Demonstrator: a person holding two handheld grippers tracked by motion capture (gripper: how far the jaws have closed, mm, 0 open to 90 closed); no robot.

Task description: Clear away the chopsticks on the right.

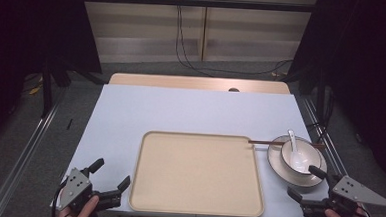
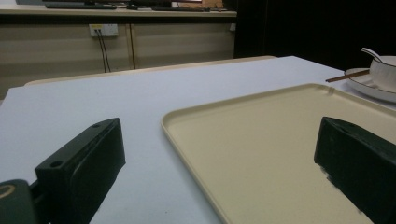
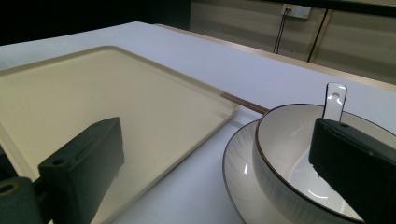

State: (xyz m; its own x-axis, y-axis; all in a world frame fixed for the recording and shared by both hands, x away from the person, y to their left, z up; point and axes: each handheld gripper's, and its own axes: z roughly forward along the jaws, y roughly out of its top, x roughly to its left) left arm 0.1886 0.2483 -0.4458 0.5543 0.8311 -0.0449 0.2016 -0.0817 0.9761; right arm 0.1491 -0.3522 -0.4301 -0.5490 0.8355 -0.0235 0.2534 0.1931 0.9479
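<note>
Tray (image 1: 197, 175), beige and bare, flat on white surface (image 1: 130, 115), between both sets of fingers. Left gripper (image 1: 111, 180) low beside tray's near left corner, fingers (image 2: 81, 163) spread wide, holding nothing. Right gripper (image 1: 306, 183) likewise wide open, empty, just short of bowl (image 1: 301, 155) with spoon (image 1: 293, 141) on plate (image 1: 274, 165); chopsticks (image 1: 264, 142) beyond, by tray's far corner.
</note>
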